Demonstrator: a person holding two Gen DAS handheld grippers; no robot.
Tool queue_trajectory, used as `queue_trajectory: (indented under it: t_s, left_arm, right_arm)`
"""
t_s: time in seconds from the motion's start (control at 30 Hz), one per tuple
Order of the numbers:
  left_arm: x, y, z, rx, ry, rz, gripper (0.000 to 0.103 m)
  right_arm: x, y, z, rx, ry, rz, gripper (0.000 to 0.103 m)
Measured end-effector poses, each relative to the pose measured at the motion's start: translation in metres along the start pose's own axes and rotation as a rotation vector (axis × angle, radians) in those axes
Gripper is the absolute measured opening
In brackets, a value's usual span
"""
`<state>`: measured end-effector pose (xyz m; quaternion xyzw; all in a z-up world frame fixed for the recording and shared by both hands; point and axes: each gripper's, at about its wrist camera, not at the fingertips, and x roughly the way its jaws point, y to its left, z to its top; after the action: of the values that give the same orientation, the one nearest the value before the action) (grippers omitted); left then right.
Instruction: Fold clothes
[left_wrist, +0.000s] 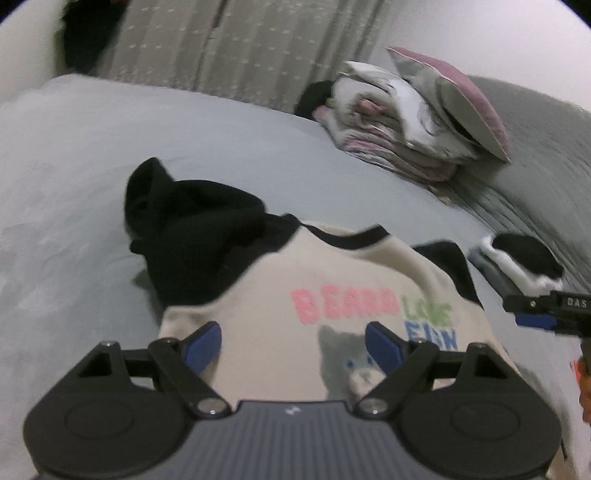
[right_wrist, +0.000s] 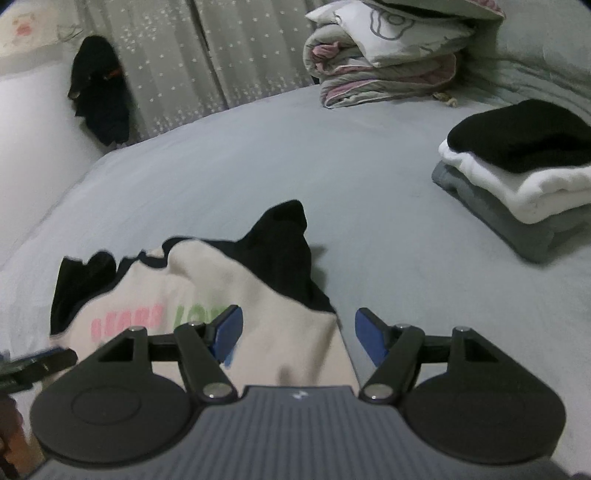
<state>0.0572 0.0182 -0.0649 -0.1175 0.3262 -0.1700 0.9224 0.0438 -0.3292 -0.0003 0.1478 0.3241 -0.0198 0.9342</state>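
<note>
Sweatshirt lies face up on bed just ahead of and beneath both grippers, sleeves crumpled, ready for folding. Left gripper released, nothing pinched. Right gripper released over sweatshirt's edge. Folded stack set aside beyond right gripper, clear of workspace.

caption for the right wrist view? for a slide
Open right gripper above a cream-and-black sweatshirt on the bed, folded stack at right.
</note>
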Motion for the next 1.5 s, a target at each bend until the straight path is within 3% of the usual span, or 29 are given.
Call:
queue_trajectory:
  t_s: [0.1, 0.2, 0.23, 0.3, 0.43, 0.63, 0.67, 0.8, 0.93, 1.2, 1.33, 1.5]
  left_arm:
    - [0.003, 0.004, 0.009, -0.062, -0.002, 0.011, 0.078]
    - [0.002, 0.004, 0.019, -0.089, -0.032, -0.035, 0.051]
    - [0.003, 0.004, 0.022, -0.103, -0.040, -0.056, 0.049]
    - [0.003, 0.005, 0.027, -0.130, -0.055, -0.099, 0.049]
    - [0.014, 0.007, 0.031, -0.143, -0.048, -0.100, 0.049]
    - [0.029, 0.014, 0.030, -0.184, 0.003, -0.113, 0.050]
    - [0.030, 0.014, 0.030, -0.183, 0.007, -0.117, 0.050]
    - [0.030, 0.014, 0.032, -0.179, 0.020, -0.145, 0.050]
    - [0.030, 0.014, 0.033, -0.205, 0.042, -0.190, 0.052]
    - [0.035, 0.007, 0.032, -0.297, 0.081, -0.352, 0.069]
    - [0.039, 0.007, 0.027, -0.358, 0.088, -0.411, 0.070]
    - [0.042, 0.011, 0.022, -0.415, 0.077, -0.431, 0.070]
  right_arm:
    - [0.011, -0.003, 0.012, 0.063, 0.000, 0.018, 0.071]
    - [0.023, -0.003, 0.024, 0.107, -0.013, 0.022, 0.071]
    - [0.028, -0.004, 0.027, 0.125, -0.018, 0.025, 0.071]
    - [0.036, -0.006, 0.030, 0.167, -0.031, 0.026, 0.071]
    - [0.055, -0.011, 0.030, 0.251, -0.020, 0.056, 0.071]
    - [0.071, -0.013, 0.019, 0.280, -0.012, 0.074, 0.071]
    - [0.070, -0.015, 0.018, 0.289, -0.017, 0.088, 0.067]
    - [0.063, -0.016, 0.016, 0.314, -0.032, 0.149, 0.027]
    - [0.046, -0.010, 0.018, 0.310, -0.061, 0.198, 0.017]
    - [0.009, 0.032, 0.013, 0.155, -0.050, 0.381, 0.014]
    - [0.000, 0.062, -0.002, 0.036, 0.016, 0.458, 0.014]
    - [0.006, 0.090, -0.025, -0.077, 0.126, 0.484, 0.013]
